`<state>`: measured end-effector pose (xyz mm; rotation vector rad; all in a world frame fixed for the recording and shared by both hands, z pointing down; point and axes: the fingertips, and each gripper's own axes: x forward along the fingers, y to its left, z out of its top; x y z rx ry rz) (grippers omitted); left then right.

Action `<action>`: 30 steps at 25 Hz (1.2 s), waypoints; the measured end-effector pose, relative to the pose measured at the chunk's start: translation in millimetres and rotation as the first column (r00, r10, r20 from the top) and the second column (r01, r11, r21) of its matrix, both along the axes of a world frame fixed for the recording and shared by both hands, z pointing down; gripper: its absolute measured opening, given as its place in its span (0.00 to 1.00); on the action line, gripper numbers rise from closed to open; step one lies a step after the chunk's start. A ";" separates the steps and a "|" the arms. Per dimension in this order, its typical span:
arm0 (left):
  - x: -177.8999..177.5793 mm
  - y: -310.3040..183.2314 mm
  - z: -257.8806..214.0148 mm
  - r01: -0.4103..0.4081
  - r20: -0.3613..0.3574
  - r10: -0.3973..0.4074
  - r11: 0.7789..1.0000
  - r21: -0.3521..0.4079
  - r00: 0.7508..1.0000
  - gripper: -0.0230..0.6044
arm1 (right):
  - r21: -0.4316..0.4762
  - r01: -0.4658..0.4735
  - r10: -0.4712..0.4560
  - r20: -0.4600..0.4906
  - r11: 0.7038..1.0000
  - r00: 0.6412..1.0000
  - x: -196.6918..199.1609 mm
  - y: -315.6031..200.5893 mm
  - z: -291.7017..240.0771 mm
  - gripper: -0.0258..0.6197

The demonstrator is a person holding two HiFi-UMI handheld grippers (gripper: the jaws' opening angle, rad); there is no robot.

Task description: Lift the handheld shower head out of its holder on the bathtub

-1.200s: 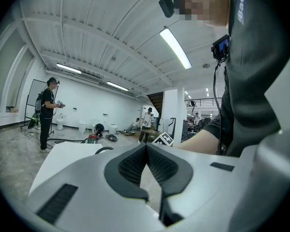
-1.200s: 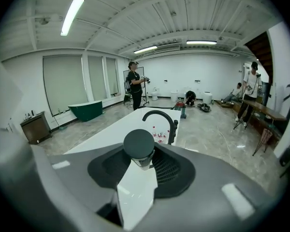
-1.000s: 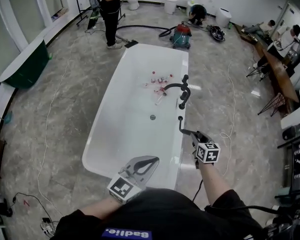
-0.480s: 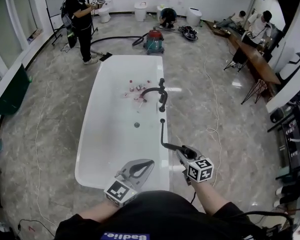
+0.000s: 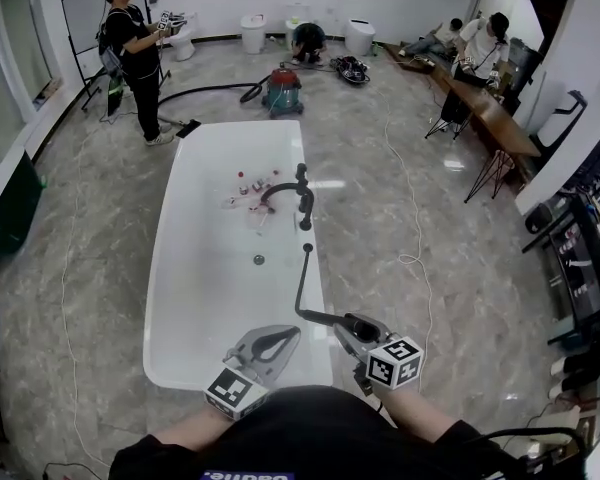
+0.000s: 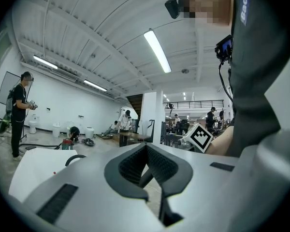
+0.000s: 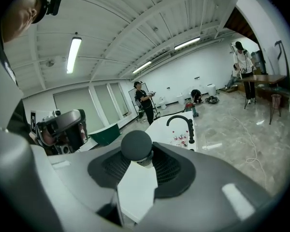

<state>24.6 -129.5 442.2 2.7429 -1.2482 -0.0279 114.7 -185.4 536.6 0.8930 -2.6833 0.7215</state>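
The white bathtub [image 5: 185,268] lies ahead of me, with a black faucet [image 5: 292,194] on its right rim. My right gripper [image 5: 352,330] is shut on the black handheld shower head [image 5: 330,320], held off the rim close to my body. A black hose [image 5: 302,278] runs from the shower head back to the rim behind the faucet. In the right gripper view the shower head's round black end [image 7: 137,145] sits between the pads of the right gripper [image 7: 137,152]. My left gripper [image 5: 292,332] hangs over the tub's near end, shut with nothing in it; the left gripper [image 6: 146,148] shows its tips meeting.
Several small items [image 5: 246,182] lie in the tub's far half near a drain [image 5: 259,260]. A person [image 5: 130,58] stands beyond the tub's far left, next to a red vacuum [image 5: 280,86]. A white cable [image 5: 415,258] lies on the floor to the right, and a long table [image 5: 490,108] stands at the far right.
My right gripper has drawn back toward me and upward with the shower head, and more hose now shows between it and the rim. The left gripper has shifted only slightly.
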 end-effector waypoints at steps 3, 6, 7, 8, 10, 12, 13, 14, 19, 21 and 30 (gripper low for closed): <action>1.7 -0.3 -4.6 -0.008 0.000 0.008 1.000 0.001 1.000 0.04 | -0.012 0.001 0.000 0.028 1.000 1.000 -0.4 9.7 -9.4 0.24; 2.4 -0.1 -3.5 -0.010 -0.008 0.010 1.000 0.004 1.000 0.04 | -0.004 0.011 -0.010 0.040 1.000 0.999 -3.2 19.4 -20.1 0.24; 2.8 0.9 -3.8 -0.013 -0.009 0.013 1.000 0.003 1.000 0.04 | -0.002 0.015 -0.015 0.045 1.000 0.999 -4.6 23.3 -23.8 0.24; 3.4 2.0 -4.0 -0.016 -0.009 0.016 1.000 0.003 1.000 0.04 | 0.002 0.021 -0.021 0.048 1.000 0.999 -6.0 27.2 -26.8 0.24; 5.0 3.9 -2.9 -0.021 -0.010 0.021 1.000 0.003 1.000 0.04 | 0.014 0.035 -0.036 0.044 0.999 0.998 -9.1 33.7 -29.8 0.24; 7.3 4.8 -0.5 -0.027 -0.010 0.027 1.000 0.004 1.000 0.04 | 0.029 0.045 -0.046 0.035 0.999 0.998 -10.8 36.9 -30.7 0.24; 8.6 5.1 0.2 -0.030 -0.009 0.030 1.000 0.004 1.000 0.04 | 0.034 0.049 -0.050 0.035 0.998 0.998 -10.9 37.5 -32.4 0.24; 9.5 5.6 0.4 -0.033 -0.006 0.033 0.999 0.001 0.999 0.04 | 0.038 0.052 -0.054 0.040 0.998 0.998 -11.4 38.1 -35.6 0.24; 6.6 8.0 1.8 -0.035 -0.002 0.035 0.999 -0.012 0.999 0.04 | 0.066 0.086 -0.090 0.058 0.994 0.994 -25.0 46.1 -51.6 0.24; 8.0 9.4 0.8 -0.037 0.002 0.037 0.999 -0.010 0.999 0.04 | 0.081 0.100 -0.104 0.046 0.992 0.993 -28.7 49.0 -52.0 0.24; 9.9 13.4 3.9 -0.035 0.010 0.035 0.999 -0.010 0.999 0.04 | 0.100 0.138 -0.142 0.028 0.985 0.989 -36.9 52.8 -46.0 0.24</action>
